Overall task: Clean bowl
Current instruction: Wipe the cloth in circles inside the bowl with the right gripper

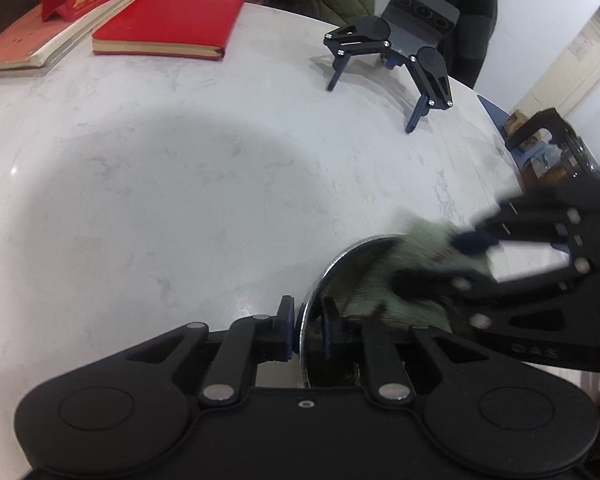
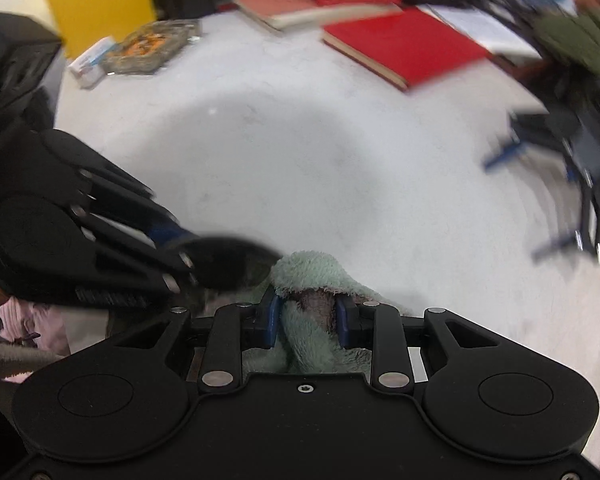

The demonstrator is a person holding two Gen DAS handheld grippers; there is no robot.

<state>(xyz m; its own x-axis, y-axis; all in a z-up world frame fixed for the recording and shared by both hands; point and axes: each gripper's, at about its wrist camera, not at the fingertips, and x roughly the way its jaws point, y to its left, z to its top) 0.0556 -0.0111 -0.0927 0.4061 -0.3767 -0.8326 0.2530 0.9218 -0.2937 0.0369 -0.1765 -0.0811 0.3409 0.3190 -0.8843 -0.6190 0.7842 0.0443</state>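
Note:
A shiny steel bowl [image 1: 340, 276] is tipped on edge above the white marble table, its rim pinched by my left gripper [image 1: 309, 322], which is shut on it. Inside the bowl lies a pale green cloth [image 1: 384, 292]. My right gripper [image 1: 440, 264] comes in blurred from the right and presses that cloth into the bowl. In the right wrist view my right gripper [image 2: 307, 316] is shut on the green cloth [image 2: 312, 276], with the dark bowl [image 2: 232, 260] just left of it and the left gripper [image 2: 172, 240] holding it.
A red notebook [image 1: 172, 20] and stacked books [image 1: 28, 40] lie at the table's far side. A spare black gripper [image 1: 388, 52] stands on the table at back right. A glass dish with snacks [image 2: 148, 46] sits far left. A person in a green coat [image 2: 580, 36] sits beyond the table.

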